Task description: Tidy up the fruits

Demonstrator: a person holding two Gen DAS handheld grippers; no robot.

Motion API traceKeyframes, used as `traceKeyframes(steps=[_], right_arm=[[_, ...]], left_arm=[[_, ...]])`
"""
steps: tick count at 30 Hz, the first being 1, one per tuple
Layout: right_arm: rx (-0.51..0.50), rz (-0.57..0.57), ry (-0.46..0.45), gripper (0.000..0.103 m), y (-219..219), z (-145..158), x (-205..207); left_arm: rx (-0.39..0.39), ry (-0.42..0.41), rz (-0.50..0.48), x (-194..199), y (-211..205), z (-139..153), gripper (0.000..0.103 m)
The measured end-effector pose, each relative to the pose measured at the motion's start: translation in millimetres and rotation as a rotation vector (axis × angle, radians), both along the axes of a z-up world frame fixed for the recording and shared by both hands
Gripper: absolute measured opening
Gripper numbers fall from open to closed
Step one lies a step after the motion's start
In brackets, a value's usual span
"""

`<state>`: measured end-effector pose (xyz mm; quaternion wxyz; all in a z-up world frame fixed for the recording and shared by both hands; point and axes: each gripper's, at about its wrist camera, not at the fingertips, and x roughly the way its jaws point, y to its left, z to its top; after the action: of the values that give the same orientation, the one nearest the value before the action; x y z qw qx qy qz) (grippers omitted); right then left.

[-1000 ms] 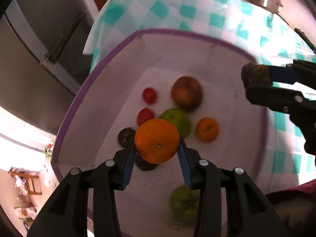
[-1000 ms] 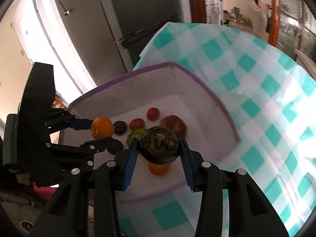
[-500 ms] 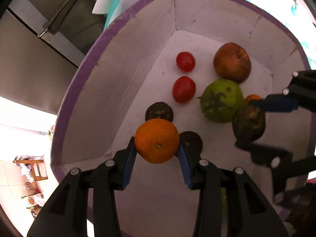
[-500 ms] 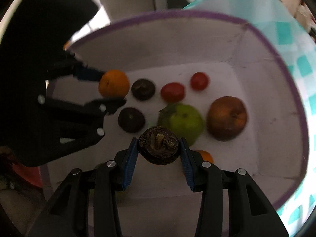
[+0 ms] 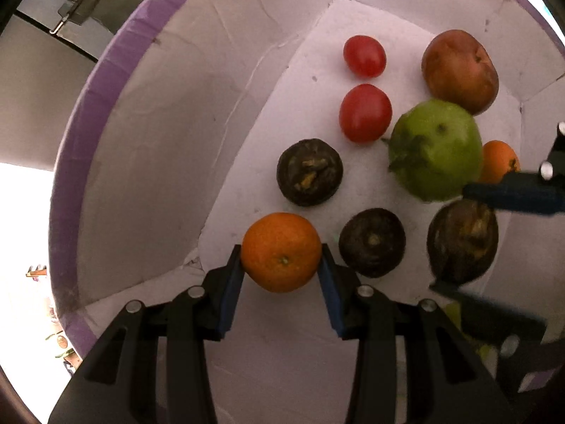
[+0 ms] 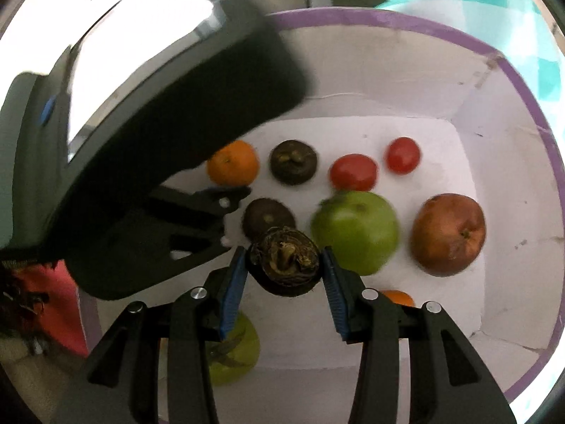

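Both grippers reach down into a white box with a purple rim (image 5: 106, 81) (image 6: 522, 81). My left gripper (image 5: 281, 252) is shut on an orange (image 5: 281, 251), low near the box floor at its left corner. My right gripper (image 6: 283, 263) is shut on a dark brown wrinkled fruit (image 6: 283, 261); the left wrist view shows that fruit (image 5: 462, 242) at the right between blue pads. On the floor lie two red tomatoes (image 5: 364, 56) (image 5: 365, 112), a green fruit (image 5: 436, 148), a reddish-brown apple (image 5: 459, 70), two dark fruits (image 5: 309, 171) (image 5: 372, 242) and a small orange (image 5: 499, 160).
The left gripper's black body (image 6: 159, 141) fills the upper left of the right wrist view. A second green fruit (image 6: 233, 349) lies near the box's front wall. A teal-checked tablecloth (image 6: 522, 17) shows beyond the box. Grey cabinet doors (image 5: 53, 53) stand behind.
Both grippers have sunk deeper into the box with their fruits. The box floor and its fruits look larger and closer. The right gripper has come in beside the left one.
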<state>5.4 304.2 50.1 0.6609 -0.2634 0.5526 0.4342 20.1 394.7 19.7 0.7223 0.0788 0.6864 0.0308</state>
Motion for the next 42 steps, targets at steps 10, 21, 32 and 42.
traceKeyframes(steps=[10,21,32,42], right_arm=[[-0.056,-0.02,0.0,0.055,5.3,-11.9,-11.4],[0.066,-0.186,-0.033,0.073,-45.9,9.6,-7.1],[0.326,-0.453,-0.192,0.087,-126.3,87.2,9.6],[0.395,-0.526,-0.268,0.087,-126.0,153.0,14.4]], left_arm=[[0.017,-0.007,-0.015,-2.5,-1.5,3.5,0.06],[0.08,-0.186,-0.009,-18.6,-15.6,42.7,0.083],[-0.025,-0.798,0.296,-93.4,-6.4,199.6,0.101],[-0.026,-0.691,0.367,-109.3,-39.2,204.3,0.101]])
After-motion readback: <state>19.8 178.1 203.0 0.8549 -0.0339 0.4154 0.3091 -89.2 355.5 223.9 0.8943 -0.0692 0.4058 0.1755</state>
